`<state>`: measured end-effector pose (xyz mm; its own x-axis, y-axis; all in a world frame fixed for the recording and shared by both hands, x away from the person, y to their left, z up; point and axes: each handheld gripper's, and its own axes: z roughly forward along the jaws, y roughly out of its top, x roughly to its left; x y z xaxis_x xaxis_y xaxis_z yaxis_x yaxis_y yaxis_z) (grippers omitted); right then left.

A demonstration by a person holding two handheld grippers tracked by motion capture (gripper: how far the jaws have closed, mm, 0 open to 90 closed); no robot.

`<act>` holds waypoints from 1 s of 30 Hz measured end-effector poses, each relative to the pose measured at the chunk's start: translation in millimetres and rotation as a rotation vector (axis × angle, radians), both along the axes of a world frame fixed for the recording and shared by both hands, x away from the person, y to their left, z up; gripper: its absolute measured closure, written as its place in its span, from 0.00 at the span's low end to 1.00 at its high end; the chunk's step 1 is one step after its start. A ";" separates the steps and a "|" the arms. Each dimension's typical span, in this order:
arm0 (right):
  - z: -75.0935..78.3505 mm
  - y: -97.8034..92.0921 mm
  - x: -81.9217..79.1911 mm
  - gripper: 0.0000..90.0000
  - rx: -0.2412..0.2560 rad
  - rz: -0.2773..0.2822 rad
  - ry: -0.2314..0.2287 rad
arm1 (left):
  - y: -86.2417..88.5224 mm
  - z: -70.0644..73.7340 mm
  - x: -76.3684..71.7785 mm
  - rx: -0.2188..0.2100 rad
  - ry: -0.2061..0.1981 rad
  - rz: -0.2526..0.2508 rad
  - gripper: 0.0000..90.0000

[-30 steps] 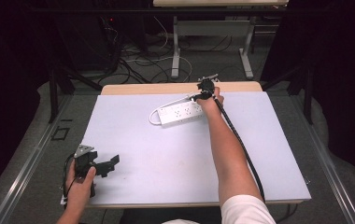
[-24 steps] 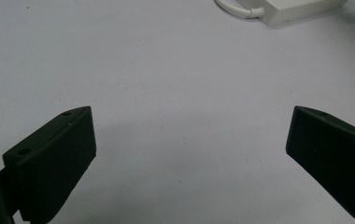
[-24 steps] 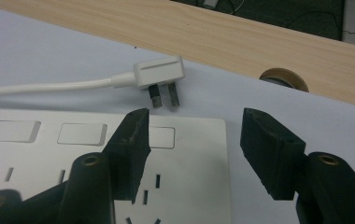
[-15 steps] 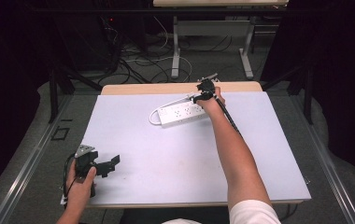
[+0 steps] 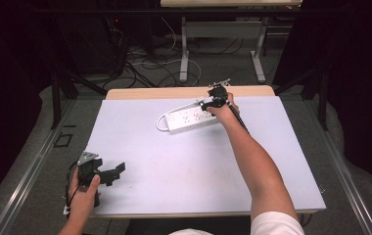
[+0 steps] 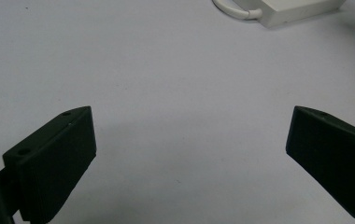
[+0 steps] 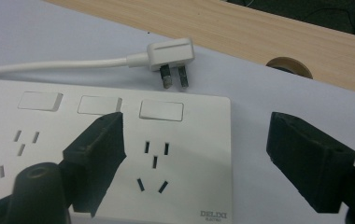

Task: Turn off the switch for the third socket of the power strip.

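- Right gripper gaping wide over the power strip: closing off-centre could skate it along the bench.
- Its plug lies loose; the cord might drag.
- Left gripper wide too, empty.

The strip is running off the left and bottom edges in the right gripper view, one jaw covering part of its face. In the left gripper view, the top edge is cutting off most of it. Its cord is blurring out from above.

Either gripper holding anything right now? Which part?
Nothing held. Right gripper is open, straddling the end of the power strip without closing on it; left gripper is open over bare table.
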<state>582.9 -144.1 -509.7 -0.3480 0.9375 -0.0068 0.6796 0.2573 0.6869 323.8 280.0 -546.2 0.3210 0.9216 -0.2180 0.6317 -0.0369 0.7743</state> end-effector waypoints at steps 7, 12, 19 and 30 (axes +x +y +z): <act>2.9 0.4 -4.6 0.11 -0.031 0.004 0.017 | -0.7 -0.7 0.4 -0.002 -0.003 0.004 0.02; 6.9 0.1 -10.3 0.02 -0.017 0.030 0.032 | -0.4 -0.6 -0.3 -0.005 -0.013 0.010 0.02; 13.3 1.9 -20.6 0.00 -0.028 0.031 0.032 | -2.9 -0.3 0.5 -0.007 -0.001 0.002 0.02; 20.7 1.8 -38.6 0.00 -0.020 0.060 0.019 | -6.6 -0.6 1.7 0.001 -0.013 -0.009 0.02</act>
<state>544.3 -142.3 -489.0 -0.4040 0.9146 -0.0181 0.6755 0.3116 0.6683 325.5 273.4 -546.8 0.3323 0.9188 -0.2131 0.6209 -0.0430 0.7827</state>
